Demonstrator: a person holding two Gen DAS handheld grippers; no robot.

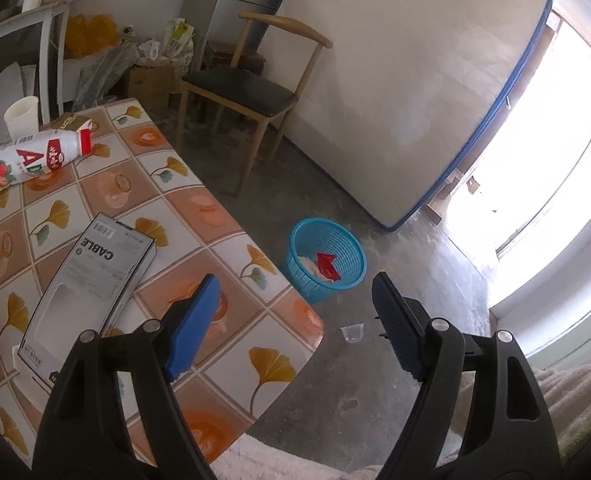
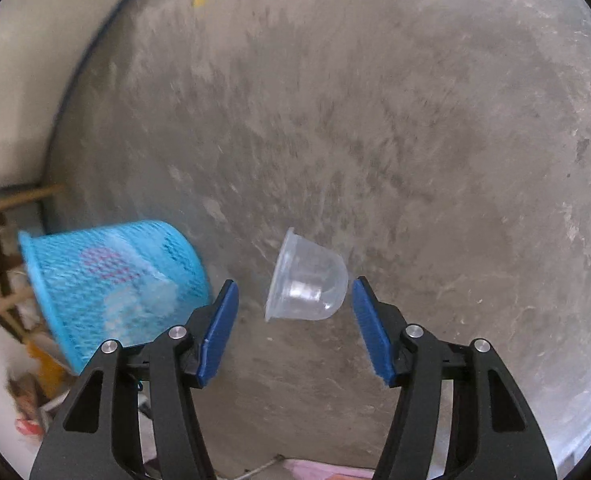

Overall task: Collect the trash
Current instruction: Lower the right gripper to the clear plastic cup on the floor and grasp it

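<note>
Your right gripper (image 2: 295, 328) points down at the floor (image 2: 415, 120), jaws apart, with a clear cup (image 2: 305, 280) lying on its side between the pads; neither pad touches it, so no grip yet. In the left wrist view the same cup shows small at lower centre, on bare concrete just off the table (image 1: 215, 208) corner. The basket (image 1: 323, 258) stands on the floor near it, centre of that view; in the right wrist view it sits at lower left, blurred. It already holds a red wrapper (image 1: 327, 266) and something pale, so I judge part of the job is done. Your left gripper (image 1: 295, 328) hangs over the table edge, jaws wide and empty. Still left on the table, as far as you can see: a bottle (image 1: 35, 158) on its side at left, a flat box (image 1: 87, 292) marked CABLE at lower left, a white cup (image 1: 21, 114) at far left. Bits of colour at the left edge are too cropped to name. Next I'd expect you to close on the clear cup and carry it to the basket.
</note>
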